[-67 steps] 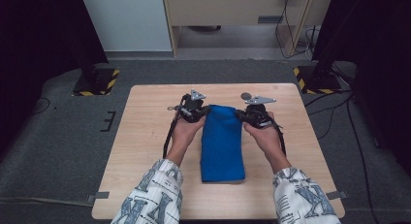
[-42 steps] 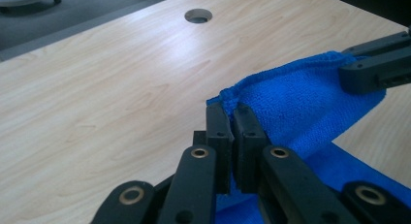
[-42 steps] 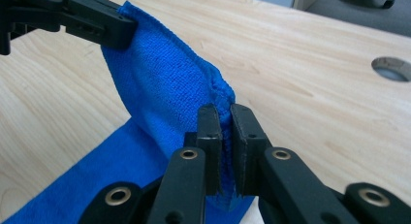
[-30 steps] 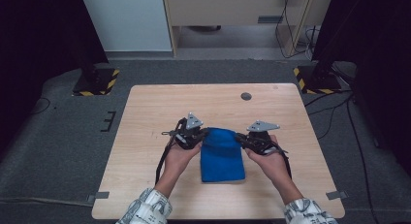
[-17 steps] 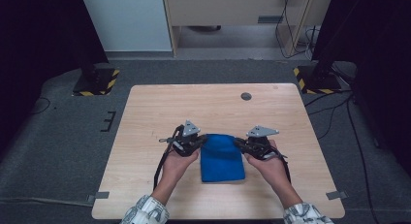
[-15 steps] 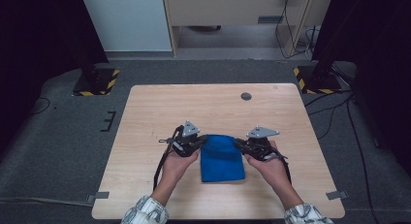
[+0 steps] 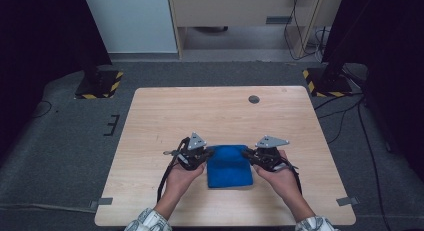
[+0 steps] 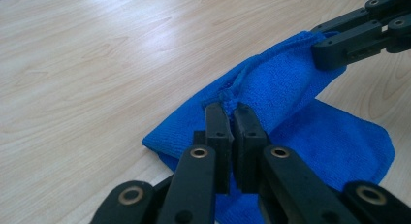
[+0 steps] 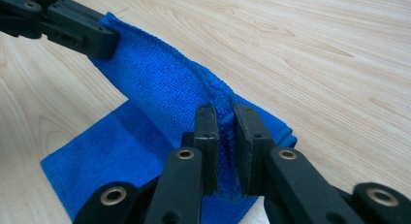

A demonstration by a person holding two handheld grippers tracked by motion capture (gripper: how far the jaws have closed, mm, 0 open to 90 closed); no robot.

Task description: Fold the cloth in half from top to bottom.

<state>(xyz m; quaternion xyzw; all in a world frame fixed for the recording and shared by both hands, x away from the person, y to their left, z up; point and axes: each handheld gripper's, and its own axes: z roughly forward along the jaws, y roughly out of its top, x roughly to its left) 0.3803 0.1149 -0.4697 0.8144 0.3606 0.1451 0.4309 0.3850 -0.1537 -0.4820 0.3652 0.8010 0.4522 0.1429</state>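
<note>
Cloth: one, blue point(image 7: 228, 166), folded, laid on worktop point(image 7: 220, 111) | Grippers: two | Left gripper point(image 7: 204, 155): jaws pinched on far-left corner | Right gripper point(image 7: 248, 154): jaws pinched on far-right corner | Far edge was held raised between both.

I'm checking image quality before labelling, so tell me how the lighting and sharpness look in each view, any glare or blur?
High view: dim, soft; table evenly lit, surroundings nearly black, blue cloth shows no texture. Left gripper view: bright, pale glare on the wood at the top, cloth weave crisp, nearest jaw links slightly soft. Right gripper view: even light, sharp weave and wood grain, soft shadow under the lifted fold.
</note>
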